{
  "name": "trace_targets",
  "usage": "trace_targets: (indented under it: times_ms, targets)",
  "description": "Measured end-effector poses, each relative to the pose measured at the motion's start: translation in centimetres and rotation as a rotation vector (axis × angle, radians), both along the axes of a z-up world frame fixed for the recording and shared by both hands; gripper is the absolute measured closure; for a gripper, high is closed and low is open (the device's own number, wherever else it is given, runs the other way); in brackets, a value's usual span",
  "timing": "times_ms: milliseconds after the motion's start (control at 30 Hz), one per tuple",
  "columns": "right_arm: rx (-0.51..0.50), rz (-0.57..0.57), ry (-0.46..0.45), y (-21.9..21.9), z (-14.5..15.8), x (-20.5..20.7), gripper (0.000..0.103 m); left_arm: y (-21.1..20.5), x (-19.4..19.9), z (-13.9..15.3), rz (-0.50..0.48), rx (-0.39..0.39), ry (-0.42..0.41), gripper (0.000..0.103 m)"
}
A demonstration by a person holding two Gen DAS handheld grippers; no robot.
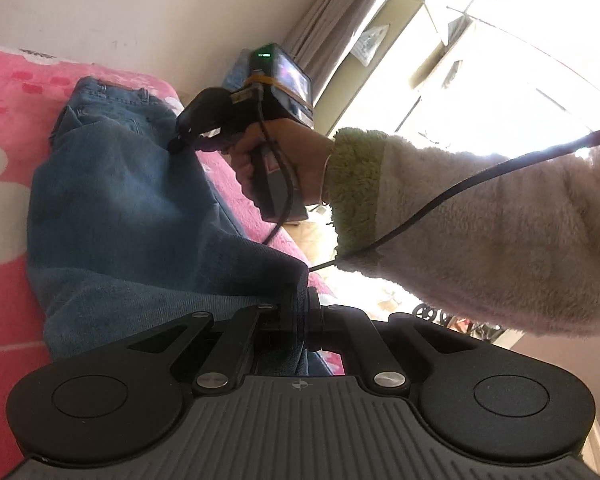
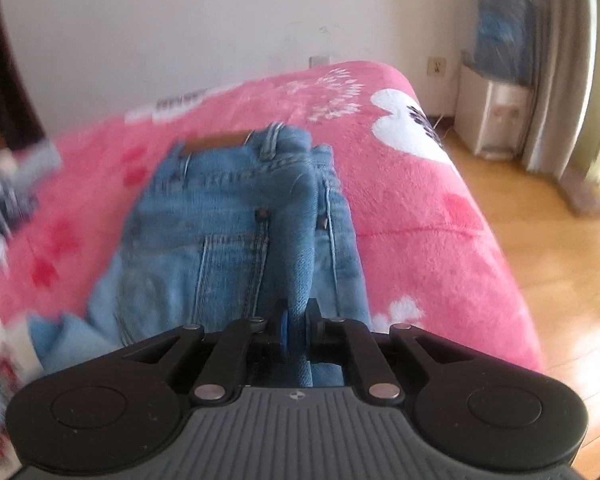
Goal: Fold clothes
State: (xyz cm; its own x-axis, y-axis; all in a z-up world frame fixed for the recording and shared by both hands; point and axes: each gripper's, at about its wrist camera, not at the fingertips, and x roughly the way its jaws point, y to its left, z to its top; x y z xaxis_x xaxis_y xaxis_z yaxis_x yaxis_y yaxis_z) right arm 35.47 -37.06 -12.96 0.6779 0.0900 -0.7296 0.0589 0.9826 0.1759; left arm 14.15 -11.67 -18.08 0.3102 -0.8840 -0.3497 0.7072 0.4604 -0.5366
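A pair of faded blue denim jeans (image 2: 236, 216) lies on a pink fleece blanket with white hearts and red flowers (image 2: 420, 216) that covers a bed, the waistband with its tan leather patch at the far end, close to the plain cream wall (image 2: 160, 32). In the right wrist view the right gripper (image 2: 296, 326) points steeply down over the near part of the jeans, and a raised ridge of denim runs up between its two black fingers (image 2: 314, 314), one of which carries a blue pad; the jaws stand narrow around this fold, but whether the pads press on it cannot be told from the blurred frame. In the left wrist view the left gripper (image 1: 300, 316) is tilted slightly downward and rolled over on its side, so that the bed runs up the left of the picture; its fingers are drawn together on a dark edge of the jeans (image 1: 112, 200), which drapes out from them toward the waistband. The same view shows the person's right hand (image 1: 284, 160) wrapped around the black handle, wrist bent, with a fluffy cream sleeve with a green cuff (image 1: 480, 232) reaching in from the right and a black cable (image 1: 460, 184) trailing across it. The right gripper's tips (image 1: 180, 140) touch the denim near the edge of the bed. Beyond are a wooden floor (image 2: 540, 248) and grey curtains (image 2: 556, 80).
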Motion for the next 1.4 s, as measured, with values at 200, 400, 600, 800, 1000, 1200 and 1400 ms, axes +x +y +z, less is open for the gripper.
trace_targets:
  times_ms: [200, 400, 600, 800, 1000, 1200, 1400]
  targets:
    - [0.261, -0.131, -0.05, -3.7, -0.5, 0.9, 0.064, 0.5, -1.3, 0.5, -0.025, 0.014, -0.004, 0.102]
    - [0.346, -0.135, -0.05, -4.6, -2.5, 1.5, 0.086, 1.0, -1.9, 0.8, -0.029, 0.037, 0.004, 0.102]
    - [0.077, 0.009, -0.138, -0.3, -1.1, -0.1, 0.098, 1.0, -2.3, 1.0, -0.039, 0.054, 0.0, 0.102]
    - [-0.001, -0.01, -0.189, -0.6, 0.2, -0.5, 0.099, 1.1, -2.3, 1.5, -0.038, 0.037, -0.001, 0.102]
    - [-0.022, -0.002, -0.133, -1.2, -0.1, 0.7, 0.099, 0.5, -2.3, 1.3, -0.053, 0.042, 0.002, 0.102]
    - [0.044, -0.032, -0.118, -2.4, -0.6, 1.0, 0.099, 0.1, -2.7, 1.1, -0.065, 0.073, -0.006, 0.102]
    - [0.115, -0.091, -0.043, -4.3, -0.9, 0.7, 0.068, -0.1, -2.8, 1.2, -0.041, 0.107, -0.021, 0.102]
